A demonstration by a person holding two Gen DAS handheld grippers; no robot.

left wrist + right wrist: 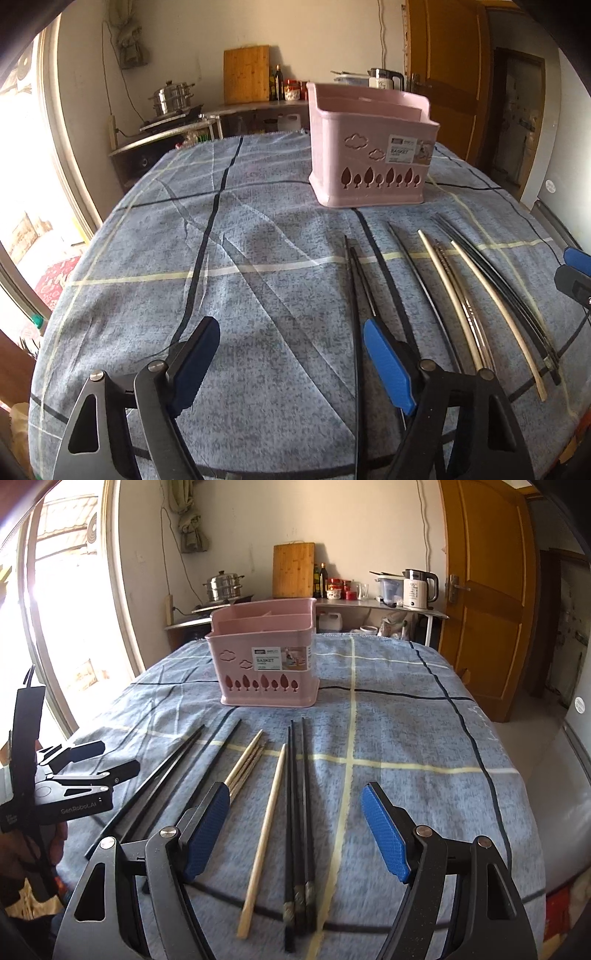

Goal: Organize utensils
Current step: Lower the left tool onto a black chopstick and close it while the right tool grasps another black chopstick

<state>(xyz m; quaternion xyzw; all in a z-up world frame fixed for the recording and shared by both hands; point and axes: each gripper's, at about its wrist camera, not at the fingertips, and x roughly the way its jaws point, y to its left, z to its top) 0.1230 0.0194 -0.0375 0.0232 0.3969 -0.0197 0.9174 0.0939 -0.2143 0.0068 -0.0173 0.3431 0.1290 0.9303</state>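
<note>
Only the right wrist view shows the left gripper [110,762] from outside, low at the left edge with a hand [22,849] partly seen beneath it, and it also shows the divided inside of the pink basket [264,664]. The left wrist view shows just the blue tip of the right gripper [576,269] at its right edge. Both grippers point forward and down over the worktop [406,738], which is covered by a blue checked cloth. The left gripper's jaws stand wide, with bare cloth between them; its blue right pad [388,363] lies over the near ends of the leftmost black chopsticks [354,280], though whether it touches them cannot be told. The right gripper [291,834] also has its jaws wide and grips nothing; between them lie a pale wooden chopstick [266,816] and a bunch of black chopsticks [299,812], while its left pad [207,830] overlaps the ends of two more pale chopsticks [247,760]. All the chopsticks lie loose in a row on the cloth, near the basket's front, which stands upright farther back.
</note>
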